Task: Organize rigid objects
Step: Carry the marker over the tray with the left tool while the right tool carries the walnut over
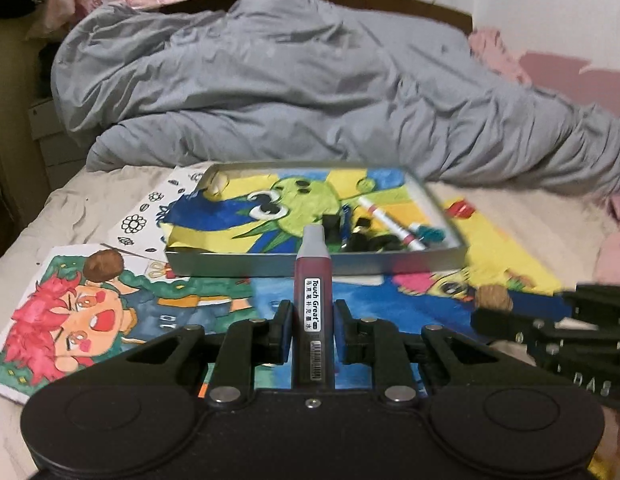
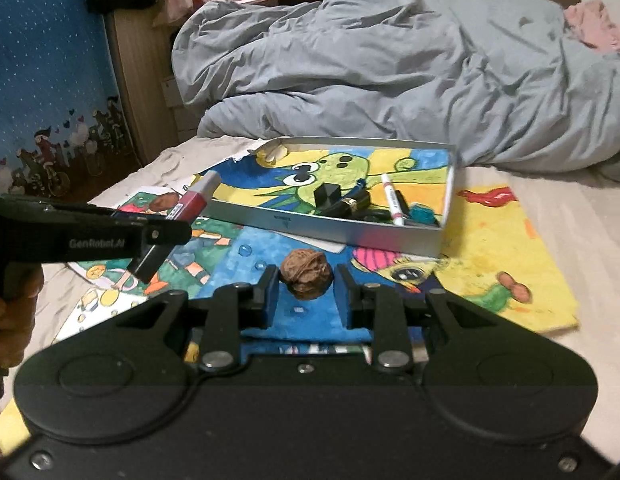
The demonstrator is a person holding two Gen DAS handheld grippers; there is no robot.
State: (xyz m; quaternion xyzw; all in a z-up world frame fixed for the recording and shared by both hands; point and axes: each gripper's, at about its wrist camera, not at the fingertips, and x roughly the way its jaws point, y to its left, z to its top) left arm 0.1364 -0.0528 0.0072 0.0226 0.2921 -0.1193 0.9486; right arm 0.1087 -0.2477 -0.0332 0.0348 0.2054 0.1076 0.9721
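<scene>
Bed [image 2: 569,240] with drawings, grey duvet [image 2: 389,60] behind; open sheet at right. Shallow tin tray [image 2: 349,232] holding markers and black clips (blurred). Left gripper [image 1: 311,320] pinching refill bottle [image 1: 311,276], right gripper [image 2: 307,280] pinching walnut [image 2: 306,274], both short of tray.

I see a bed [image 2: 569,216] with a cream sheet — on it lie a crumpled grey duvet [image 2: 389,64], pink cloth [image 2: 593,26] at the far right and overlapping painted drawings [image 2: 509,264] — nearest me.
</scene>
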